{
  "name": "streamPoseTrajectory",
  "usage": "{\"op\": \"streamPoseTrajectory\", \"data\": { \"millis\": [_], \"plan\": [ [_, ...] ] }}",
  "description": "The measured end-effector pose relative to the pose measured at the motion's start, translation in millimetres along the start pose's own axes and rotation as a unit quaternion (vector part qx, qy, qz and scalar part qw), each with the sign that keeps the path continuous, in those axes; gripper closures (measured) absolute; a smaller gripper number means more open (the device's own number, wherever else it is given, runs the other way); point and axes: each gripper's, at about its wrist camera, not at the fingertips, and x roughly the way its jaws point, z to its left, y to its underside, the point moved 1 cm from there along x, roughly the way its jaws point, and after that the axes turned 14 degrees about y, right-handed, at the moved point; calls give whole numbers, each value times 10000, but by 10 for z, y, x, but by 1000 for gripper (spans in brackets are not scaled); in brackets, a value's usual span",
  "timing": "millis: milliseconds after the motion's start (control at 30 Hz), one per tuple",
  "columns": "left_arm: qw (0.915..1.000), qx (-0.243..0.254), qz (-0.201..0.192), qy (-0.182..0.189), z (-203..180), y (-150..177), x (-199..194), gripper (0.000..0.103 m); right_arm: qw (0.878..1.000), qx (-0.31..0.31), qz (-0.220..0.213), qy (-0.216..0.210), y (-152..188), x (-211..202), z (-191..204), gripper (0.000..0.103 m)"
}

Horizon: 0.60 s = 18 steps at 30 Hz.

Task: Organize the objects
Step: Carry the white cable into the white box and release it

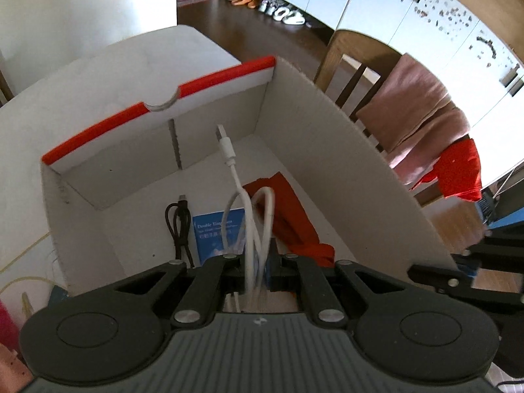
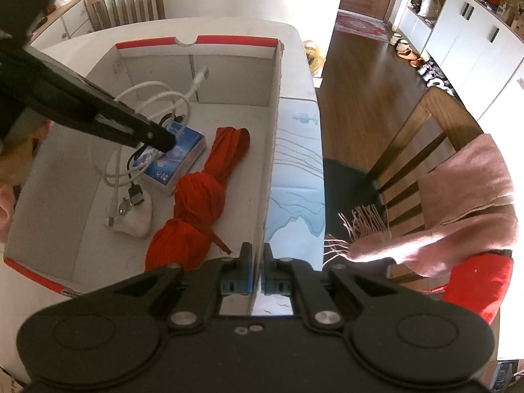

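Observation:
A white cardboard box (image 1: pixel 327 150) with a red rim stands open on the table. My left gripper (image 1: pixel 258 262) is shut on a looped white cable (image 1: pixel 249 216) and holds it down inside the box. Below it lie a black cable (image 1: pixel 178 226), a blue packet (image 1: pixel 209 232) and a knotted red cloth (image 1: pixel 291 219). In the right wrist view the left gripper (image 2: pixel 157 139) reaches in from the upper left, with the white cable (image 2: pixel 147 88) hanging over the blue packet (image 2: pixel 177 160). My right gripper (image 2: pixel 257 252) is shut on the near end of the box's right wall (image 2: pixel 271 150).
A small white pouch (image 2: pixel 134 219) lies in the box beside the red cloth (image 2: pixel 199 196). A blue-printed sheet (image 2: pixel 294 180) lies against the box's right side. A wooden chair (image 2: pixel 422 137) draped with a pink scarf (image 2: pixel 458 203) stands to the right, another chair (image 2: pixel 127 0) behind the table.

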Motion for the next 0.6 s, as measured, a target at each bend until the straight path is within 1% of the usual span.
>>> {"op": "streamPoseTrajectory", "data": {
  "millis": [167,267,333,367,400,433,467,500,600],
  "plan": [
    [9999,-46,118,-27,39,-24,91,98,10000,47,-11,-15,-2,-10,-19,100],
    [9996,-11,230,-176,51,-18,126,92,10000,50,-11,-17,-2,-10,-20,100],
    [9994,-11,255,-214,68,-2,123,86,10000,55,-12,-17,-5,-9,-20,100],
    [9995,-11,238,-221,77,6,112,78,10000,50,-14,-14,-5,-10,-21,100],
    [9995,-15,211,-236,84,14,97,69,10000,57,-13,-17,-5,-9,-22,99],
    [9995,-22,190,-247,89,22,79,62,10000,54,-11,-17,-5,-9,-20,100],
    [9996,-31,159,-247,95,31,55,48,10000,51,-13,-16,-5,-10,-21,100],
    [9997,-29,102,-242,94,40,25,41,10000,53,-14,-17,-5,-9,-21,99],
    [9998,-18,25,-217,74,64,-53,41,10000,50,-11,-15,-6,-9,-20,100]
  ]
}}
